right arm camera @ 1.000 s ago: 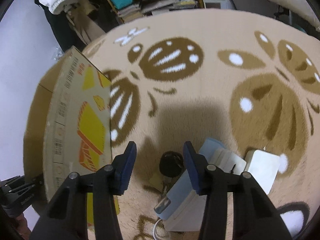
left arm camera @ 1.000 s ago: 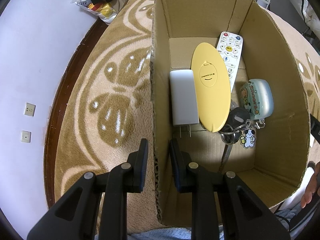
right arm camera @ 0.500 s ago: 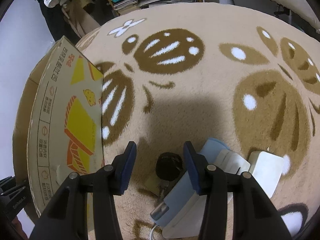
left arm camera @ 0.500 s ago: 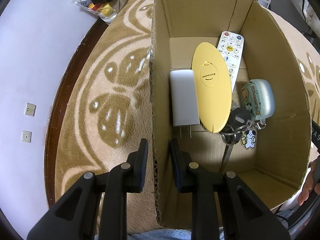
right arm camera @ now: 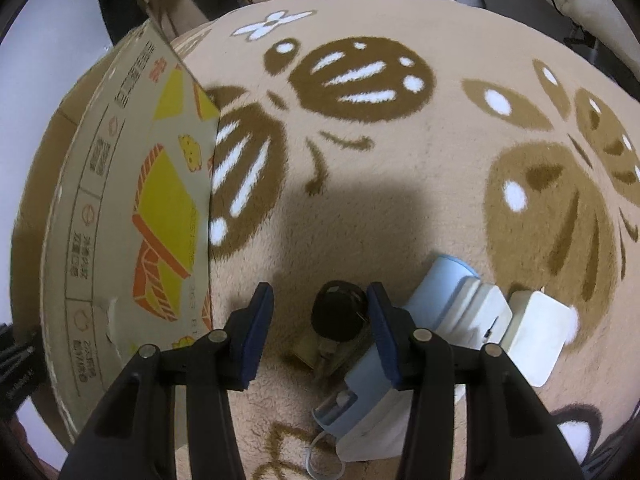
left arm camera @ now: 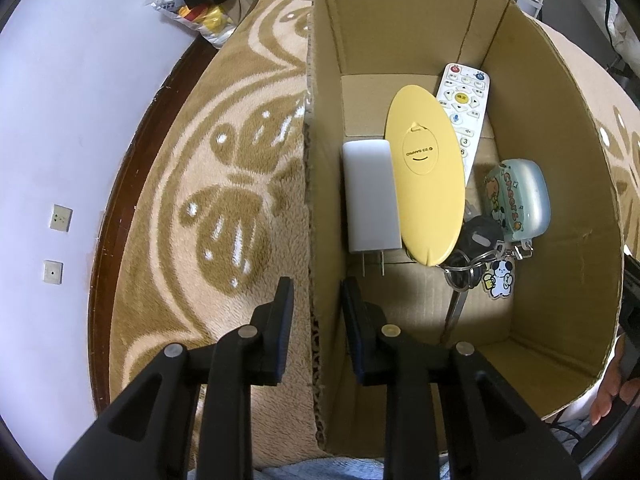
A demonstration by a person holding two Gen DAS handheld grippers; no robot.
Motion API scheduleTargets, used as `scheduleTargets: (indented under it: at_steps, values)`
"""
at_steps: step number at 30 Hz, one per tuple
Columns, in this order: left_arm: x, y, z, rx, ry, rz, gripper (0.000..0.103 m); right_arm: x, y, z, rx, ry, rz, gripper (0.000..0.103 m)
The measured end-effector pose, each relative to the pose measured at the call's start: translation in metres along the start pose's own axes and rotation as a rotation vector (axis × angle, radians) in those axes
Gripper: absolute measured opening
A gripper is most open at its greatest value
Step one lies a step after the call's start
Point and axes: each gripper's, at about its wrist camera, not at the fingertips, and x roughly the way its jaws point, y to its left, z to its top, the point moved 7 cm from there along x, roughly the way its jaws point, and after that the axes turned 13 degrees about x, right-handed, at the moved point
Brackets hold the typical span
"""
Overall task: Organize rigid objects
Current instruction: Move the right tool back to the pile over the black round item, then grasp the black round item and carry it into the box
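Since the earlier frames, the right gripper (right arm camera: 320, 322) has been brought lower and nearer a black key fob (right arm camera: 339, 316) on the rug (right arm camera: 400, 160), while the left-wrist view is unchanged. At far left, the left gripper (left arm camera: 316, 312) is seen pinching the side wall of the cardboard box (left arm camera: 316, 184), one finger outside and one inside. Inside the box lie a white charger (left arm camera: 370, 198), a yellow oval case (left arm camera: 424, 176), a white remote (left arm camera: 466, 106), a blue earbud case (left arm camera: 520, 200) and a bunch of keys (left arm camera: 476, 252). On the right, the jaws are closing around the fob; the right pad is touching or nearly touching it, the left pad is well clear. A pale blue device (right arm camera: 380, 392) and a white adapter (right arm camera: 536, 340) lie just beside. Judged risk: the right finger may catch the blue device, or the fob may be pushed sideways into the pile rather than gripped.
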Motion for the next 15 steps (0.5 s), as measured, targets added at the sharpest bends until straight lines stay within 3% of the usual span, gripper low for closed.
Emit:
scheduleTargets:
  at_steps: [2, 8, 15]
  values:
    - [0.0, 0.001, 0.0, -0.008, 0.0, -0.01, 0.024, 0.003, 0.0, -0.002, -0.015, -0.004, -0.036, 0.033]
    - [0.0, -0.001, -0.001, -0.004, -0.003, -0.012, 0.022, 0.006, -0.001, -0.004, -0.01, -0.026, -0.027, 0.032]
    - [0.0, 0.0, -0.001, -0.006, -0.005, -0.015, 0.023, -0.025, -0.001, 0.005, 0.027, -0.111, 0.059, 0.032]
